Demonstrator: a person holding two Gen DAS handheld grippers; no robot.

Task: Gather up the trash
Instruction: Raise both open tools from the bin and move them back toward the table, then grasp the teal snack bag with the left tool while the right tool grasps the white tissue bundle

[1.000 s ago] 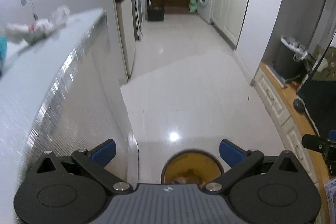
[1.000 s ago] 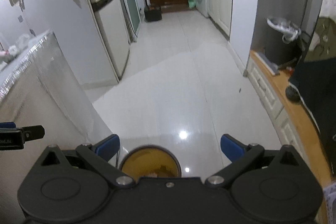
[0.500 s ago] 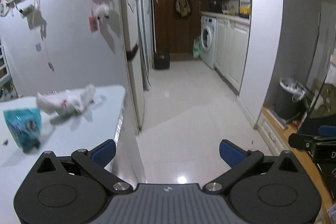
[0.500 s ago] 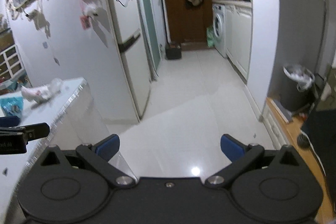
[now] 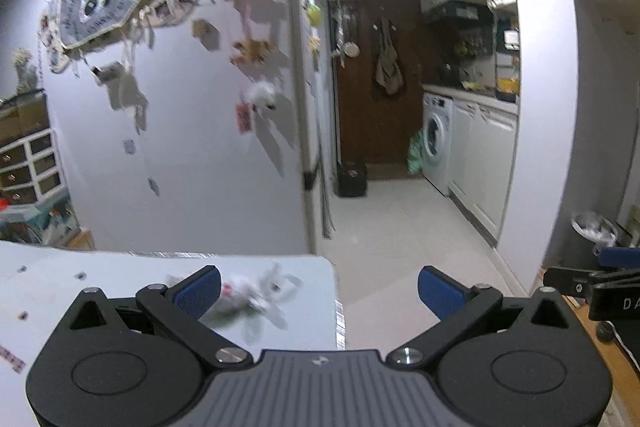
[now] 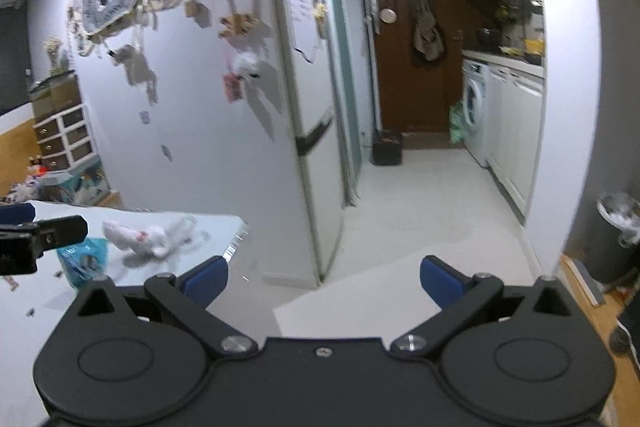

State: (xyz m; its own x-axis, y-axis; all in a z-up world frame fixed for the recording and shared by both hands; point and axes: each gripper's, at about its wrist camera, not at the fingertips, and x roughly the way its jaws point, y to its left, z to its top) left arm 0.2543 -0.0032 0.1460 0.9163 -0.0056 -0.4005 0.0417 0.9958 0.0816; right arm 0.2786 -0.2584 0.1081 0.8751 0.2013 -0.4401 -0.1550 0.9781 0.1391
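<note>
Left wrist view looks down a long kitchen with a shiny white tiled floor (image 5: 400,227), and that floor is the biggest thing here. Next in size is the tall white fridge side covered in paper and toy magnets (image 5: 180,107); the magnets hang there to be looked at, so I think they are not trash. Below it sits the flat white desk (image 5: 80,279), and it carries the trash at a good height for reaching. A dark round bin with a white bag liner (image 6: 618,227) stands far off by the right wall, well apart from the desk, so I think the trash has to be carried over to it. On the desk lies the crumpled white plastic bag with a bit of red on it (image 5: 256,291), close to the desk's right edge. In the left wrist view it sits just past the left blue finger pad, not between the two pads. The small teal snack packet (image 6: 82,259) lies beside it in the right wrist view. Some tiny dark scraps (image 5: 22,315) are spread on the desk too. The left tool (image 5: 318,287) has its two blue pads spread wide and holds nothing, ready to go around the bag. The right tool (image 6: 324,279) is spread wide as well and is empty, out past the desk edge over the floor.
</note>
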